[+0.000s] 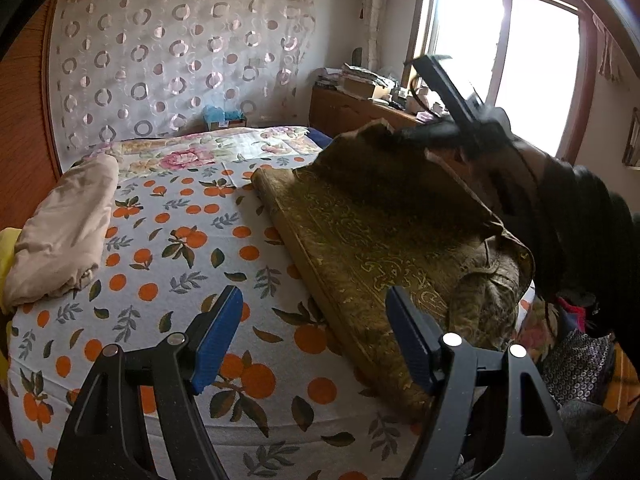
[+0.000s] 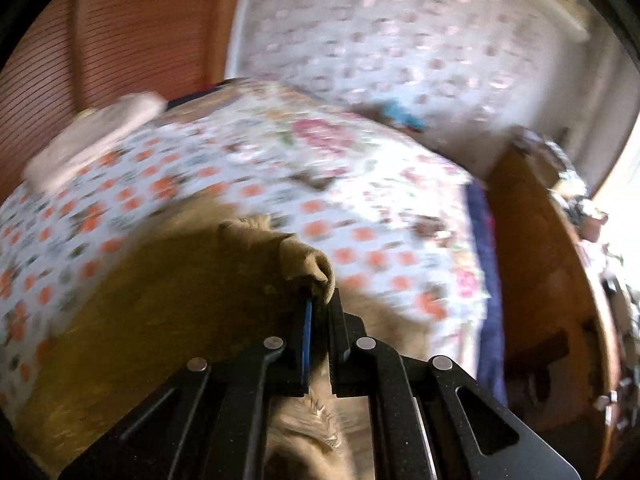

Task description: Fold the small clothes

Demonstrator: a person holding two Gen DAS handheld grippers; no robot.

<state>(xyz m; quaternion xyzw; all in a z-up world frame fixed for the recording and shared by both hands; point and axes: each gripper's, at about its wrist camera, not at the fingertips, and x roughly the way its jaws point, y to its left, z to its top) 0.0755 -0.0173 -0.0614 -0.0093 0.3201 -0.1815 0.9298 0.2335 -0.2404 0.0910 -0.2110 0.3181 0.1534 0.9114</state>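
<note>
An olive-gold patterned garment (image 1: 372,240) lies across the right side of the bed, its near part bunched. My right gripper (image 1: 402,134), blurred, holds the garment's far corner lifted off the bed. In the right wrist view the right gripper (image 2: 318,300) is shut on that corner (image 2: 308,260), and the cloth (image 2: 160,300) hangs below it. My left gripper (image 1: 314,296) stands open above the sheet next to the garment's near left edge, with nothing between its fingers. A folded beige garment (image 1: 68,232) lies at the bed's left edge.
The bed has a white sheet with orange fruit print (image 1: 180,248) and a floral cover (image 1: 192,156) farther back. A wooden dresser with clutter (image 1: 360,108) stands under the window. A pile of other clothes (image 1: 576,360) lies at the lower right.
</note>
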